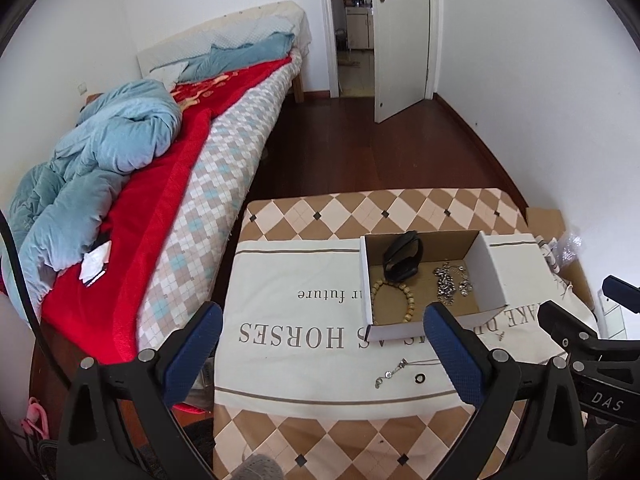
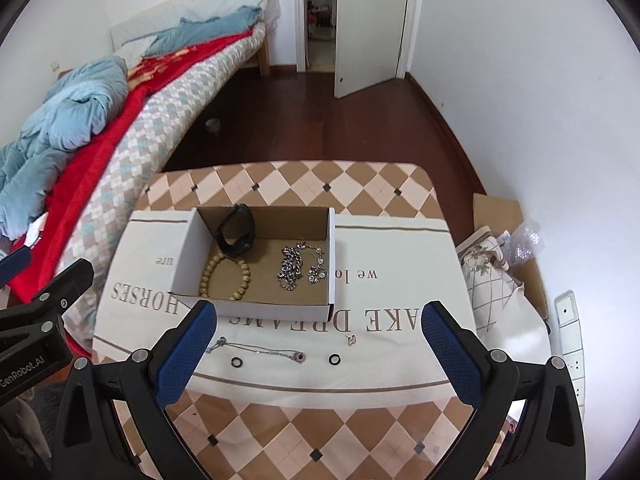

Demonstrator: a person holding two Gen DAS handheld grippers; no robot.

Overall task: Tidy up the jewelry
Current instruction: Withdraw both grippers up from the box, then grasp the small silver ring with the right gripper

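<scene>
Bedroom bench (image 2: 360,184): I am hovering both tongs, left (image 1: 322,350) and right (image 2: 318,346), released and empty; before box (image 2: 256,312), thin necklace (image 2: 260,350) needing a low, centred pinch.

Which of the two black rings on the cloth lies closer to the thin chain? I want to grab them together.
The left black ring, just below the thin chain near its left end. The right black ring sits apart, past the chain's pendant end.

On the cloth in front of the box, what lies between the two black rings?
In the right wrist view, a thin silver chain necklace lies between the left black ring and the right black ring, its pendant end nearer the right one.
</scene>
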